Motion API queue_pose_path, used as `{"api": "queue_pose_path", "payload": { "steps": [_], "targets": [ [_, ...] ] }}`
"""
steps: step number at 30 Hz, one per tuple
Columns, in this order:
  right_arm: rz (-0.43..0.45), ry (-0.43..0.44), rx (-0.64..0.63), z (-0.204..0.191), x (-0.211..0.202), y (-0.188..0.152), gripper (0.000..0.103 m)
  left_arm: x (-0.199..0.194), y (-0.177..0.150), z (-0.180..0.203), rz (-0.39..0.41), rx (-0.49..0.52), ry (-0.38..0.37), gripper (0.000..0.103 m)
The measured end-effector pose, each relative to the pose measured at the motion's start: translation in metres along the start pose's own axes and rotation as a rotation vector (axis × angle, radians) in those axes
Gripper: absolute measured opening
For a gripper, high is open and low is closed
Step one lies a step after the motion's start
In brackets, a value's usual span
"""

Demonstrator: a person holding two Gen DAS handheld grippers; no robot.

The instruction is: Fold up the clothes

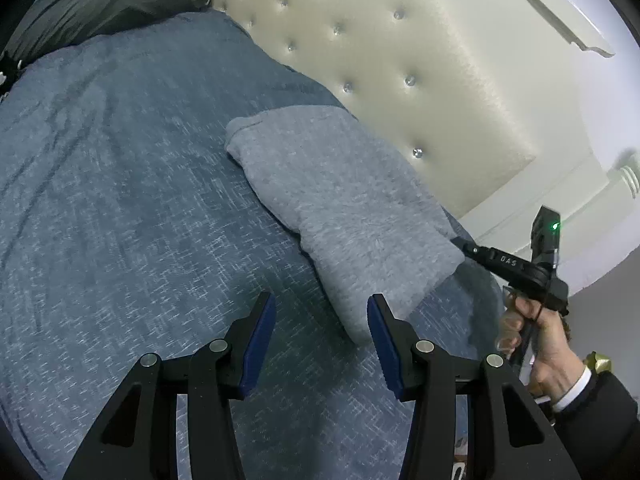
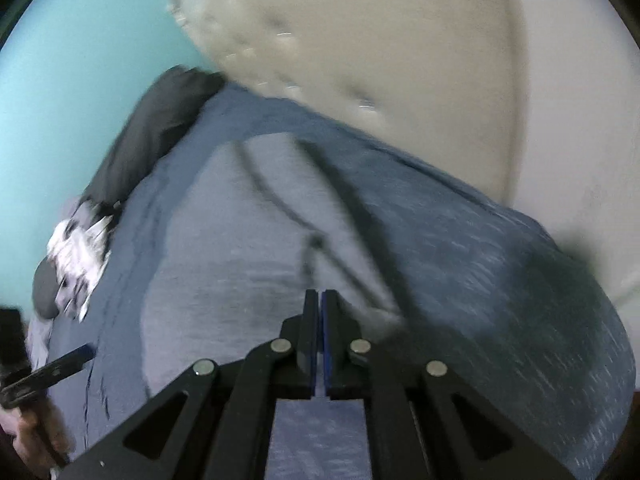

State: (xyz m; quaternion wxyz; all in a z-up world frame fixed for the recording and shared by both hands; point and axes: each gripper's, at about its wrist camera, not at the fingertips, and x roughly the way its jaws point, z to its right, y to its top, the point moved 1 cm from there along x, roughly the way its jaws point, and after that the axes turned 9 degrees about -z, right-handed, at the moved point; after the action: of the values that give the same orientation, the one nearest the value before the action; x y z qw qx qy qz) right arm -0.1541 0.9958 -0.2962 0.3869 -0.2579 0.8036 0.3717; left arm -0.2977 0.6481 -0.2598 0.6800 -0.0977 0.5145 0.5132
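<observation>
A folded light grey garment lies on the blue bedspread, close to the headboard. My left gripper hovers open just in front of the garment's near corner, with nothing between its blue pads. My right gripper, held by a hand in a dark sleeve, has its tip at the garment's right edge. In the blurred right wrist view that gripper is shut, jaws together, above the grey garment; no cloth shows between the pads. A finger of the left gripper shows at lower left.
A cream tufted headboard runs along the bed's far side. A dark pillow lies at the far left corner, with a white patterned cloth beside it. A teal wall stands behind. The bedspread left of the garment is bare.
</observation>
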Motion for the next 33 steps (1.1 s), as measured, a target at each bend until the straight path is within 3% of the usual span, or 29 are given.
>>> {"api": "queue_pose_path", "payload": {
  "steps": [4,10,33],
  "targets": [
    [0.033,-0.002,0.032,0.013,-0.020,-0.008,0.001,-0.017,-0.001,-0.002,0.022,-0.001,0.023,0.052],
    [0.053,-0.009,-0.036,-0.017,-0.046,-0.013,0.001,-0.040,-0.007,-0.003,0.035,-0.016,0.036,0.052],
    [0.075,0.037,-0.207,-0.168,-0.070,-0.042,0.001,-0.151,-0.044,-0.027,0.128,-0.066,0.104,0.052]
  ]
}}
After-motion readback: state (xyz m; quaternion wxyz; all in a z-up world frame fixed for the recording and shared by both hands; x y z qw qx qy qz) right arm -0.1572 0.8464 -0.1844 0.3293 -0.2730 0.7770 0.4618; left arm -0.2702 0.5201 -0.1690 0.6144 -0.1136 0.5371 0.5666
